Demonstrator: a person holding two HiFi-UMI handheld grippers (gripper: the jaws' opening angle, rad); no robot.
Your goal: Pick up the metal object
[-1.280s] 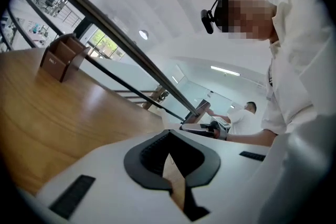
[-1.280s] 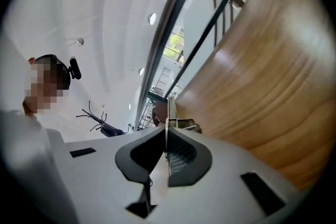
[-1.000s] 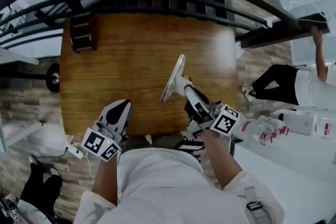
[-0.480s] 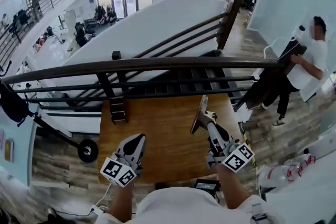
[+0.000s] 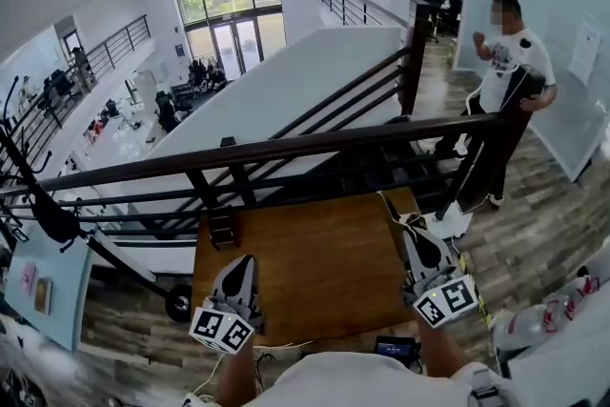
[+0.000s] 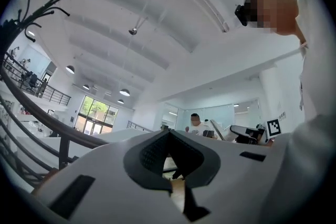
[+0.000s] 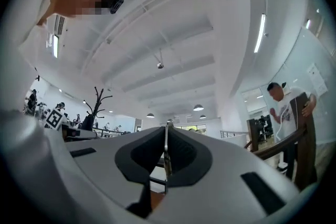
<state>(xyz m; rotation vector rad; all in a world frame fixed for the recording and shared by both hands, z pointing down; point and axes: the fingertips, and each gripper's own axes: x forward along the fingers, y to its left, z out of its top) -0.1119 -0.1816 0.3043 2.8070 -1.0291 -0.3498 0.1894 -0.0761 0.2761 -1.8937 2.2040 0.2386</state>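
Right gripper: jaws pinched tight on the metal object, a thin plate showing edge-on between the pads.
Metal object: up in the air, clear of the wooden worktop, by its right edge.
Left gripper: jaws together, nothing in them, hovering over the worktop's near left.
Beyond: dark railing runs behind the worktop; a person stands past it on the right.
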